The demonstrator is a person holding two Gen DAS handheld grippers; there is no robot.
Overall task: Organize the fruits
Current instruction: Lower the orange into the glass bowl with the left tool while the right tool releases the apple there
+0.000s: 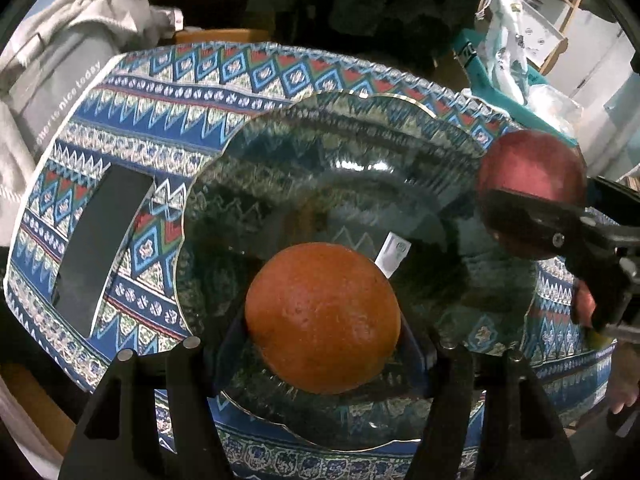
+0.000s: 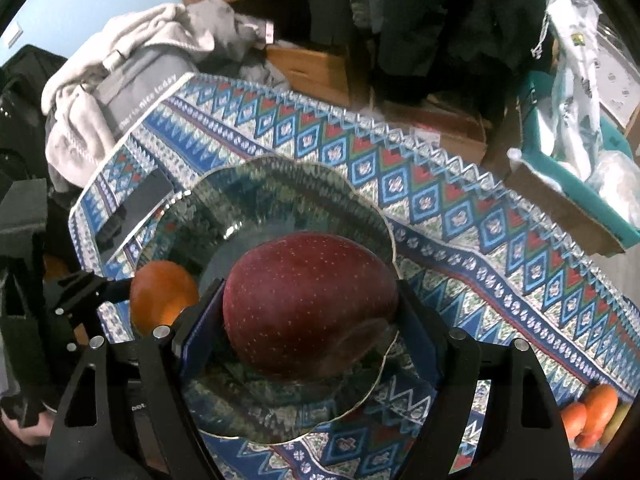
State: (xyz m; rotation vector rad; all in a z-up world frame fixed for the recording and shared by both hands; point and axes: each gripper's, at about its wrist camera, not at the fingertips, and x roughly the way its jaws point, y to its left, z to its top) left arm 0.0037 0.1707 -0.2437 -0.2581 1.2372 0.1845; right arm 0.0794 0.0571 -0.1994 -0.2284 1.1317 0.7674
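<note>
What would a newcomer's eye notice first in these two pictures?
First, the orange gripped in the left claw and the dark red apple gripped in the right claw, both above a clear glass plate. Next, the bright blue patterned tablecloth under the plate, with more fruit at its near right edge.
</note>
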